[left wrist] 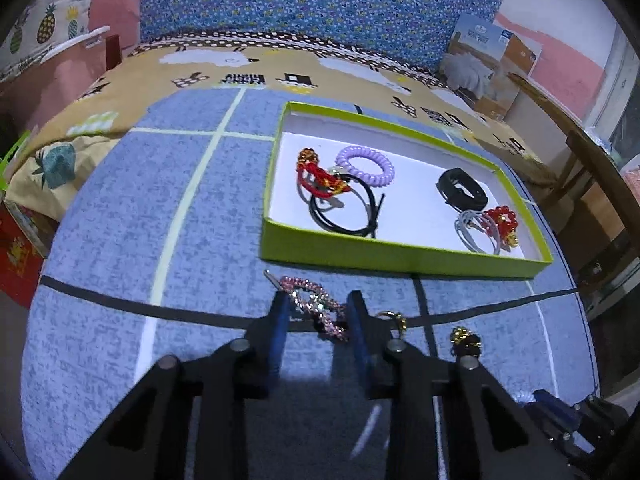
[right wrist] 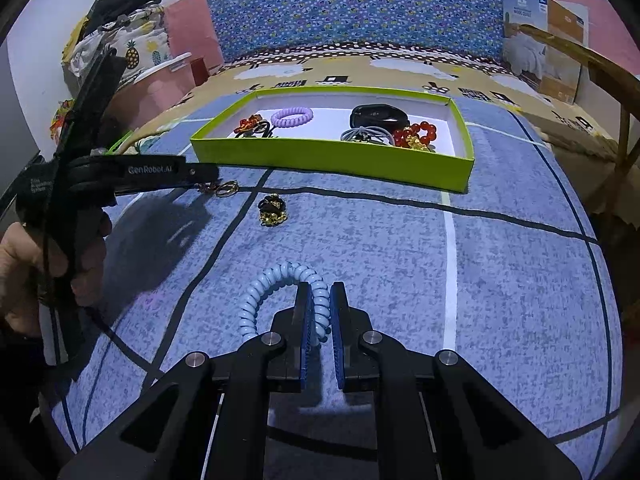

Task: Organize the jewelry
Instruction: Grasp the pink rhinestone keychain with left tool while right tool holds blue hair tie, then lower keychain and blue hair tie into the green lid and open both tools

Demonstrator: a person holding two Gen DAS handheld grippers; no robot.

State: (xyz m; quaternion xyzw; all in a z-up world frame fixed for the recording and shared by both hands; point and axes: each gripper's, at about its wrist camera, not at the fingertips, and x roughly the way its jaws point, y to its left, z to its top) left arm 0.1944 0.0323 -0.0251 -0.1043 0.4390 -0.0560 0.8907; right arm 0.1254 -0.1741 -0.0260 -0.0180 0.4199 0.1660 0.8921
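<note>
Left gripper [left wrist: 318, 312] is down on the blue mat [left wrist: 120, 220], jaws partly open on either side of the pink rhinestone hair clip [left wrist: 316, 306]; can't tell if the pads actually touch it. Right gripper [right wrist: 320, 304] is clamped on the light blue coil hair tie [right wrist: 280, 284], just above the mat. Green tray [right wrist: 332, 158] sits at the far end, holding a purple coil tie [left wrist: 365, 166], red bead bracelet [left wrist: 500, 220], black band [left wrist: 462, 190] and other pieces. Black-gold piece [right wrist: 272, 208] and gold ring [right wrist: 226, 189] lie loose on the mat near the tray.
</note>
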